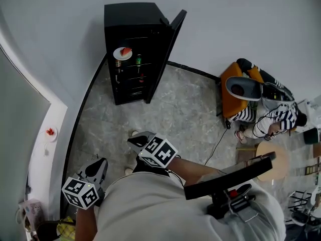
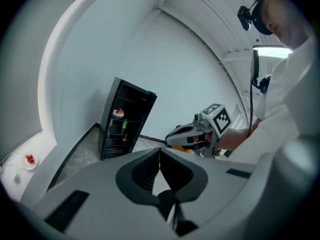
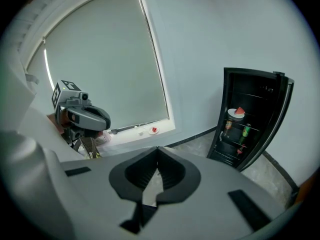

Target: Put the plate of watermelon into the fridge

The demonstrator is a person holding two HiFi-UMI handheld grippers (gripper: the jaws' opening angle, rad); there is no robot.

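Watermelon plate [image 1: 123,53] already sits on the top shelf of the fridge [image 1: 131,13], whose door [image 1: 173,41] hangs open.
You stand well back from it, your left gripper [image 2: 160,153] and right gripper [image 3: 157,153] both pinched together on nothing. The plate rests on the rack by itself and needs no hold. Only shutting the door seems left, and closed jaws would serve for pushing it.

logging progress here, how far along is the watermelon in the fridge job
Done: the plate of watermelon sits on an upper shelf of the fridge. In hand: nothing; the left gripper and right gripper are both shut, empty, well back from it. Left: likely only the fridge door, which stands open.
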